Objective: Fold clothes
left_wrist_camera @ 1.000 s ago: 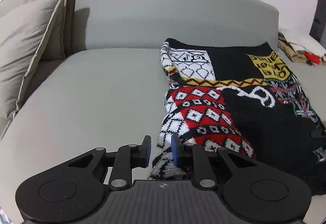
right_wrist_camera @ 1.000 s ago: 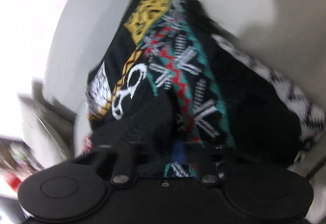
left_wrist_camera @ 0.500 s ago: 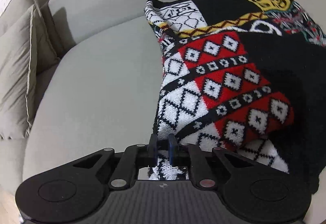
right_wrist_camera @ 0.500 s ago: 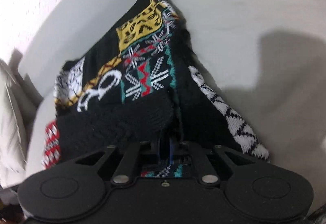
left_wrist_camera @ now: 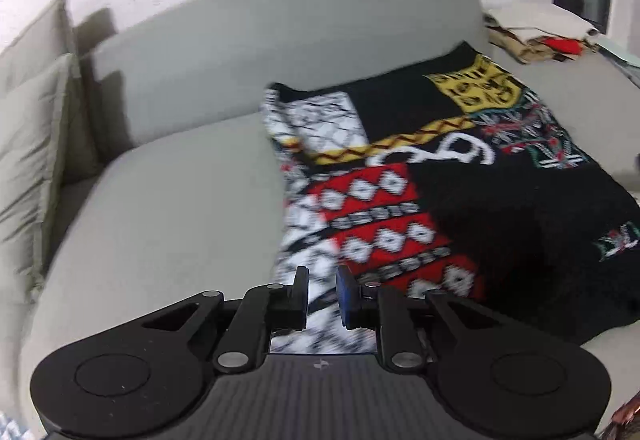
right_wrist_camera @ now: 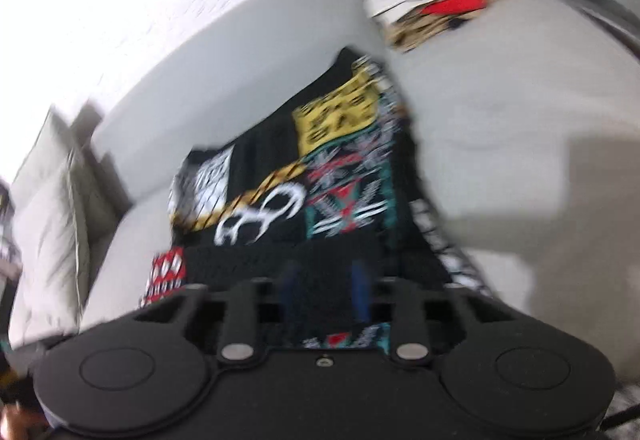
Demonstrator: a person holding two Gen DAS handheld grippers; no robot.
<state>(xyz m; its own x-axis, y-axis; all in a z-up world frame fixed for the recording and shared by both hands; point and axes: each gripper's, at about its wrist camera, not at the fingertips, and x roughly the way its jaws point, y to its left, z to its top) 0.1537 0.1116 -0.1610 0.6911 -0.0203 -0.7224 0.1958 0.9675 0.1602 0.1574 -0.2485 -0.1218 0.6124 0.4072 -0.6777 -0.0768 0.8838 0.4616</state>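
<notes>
Two grippers in view, both with jaws apart and nothing between them. Left gripper sits over the near left edge of the patterned sweater, above its black-and-white knit; narrow gap between the jaws. Right gripper sits over the sweater's near black edge, wider gap, blue pads visible. Sweater lies folded on the grey sofa seat, far edge near the backrest, yellow patch at the far right corner, red diamond panel toward the near left. Beige cushions stand at the sofa's left end. Pile of other clothes further right, apart from the sweater. Both views are motion-blurred.
</notes>
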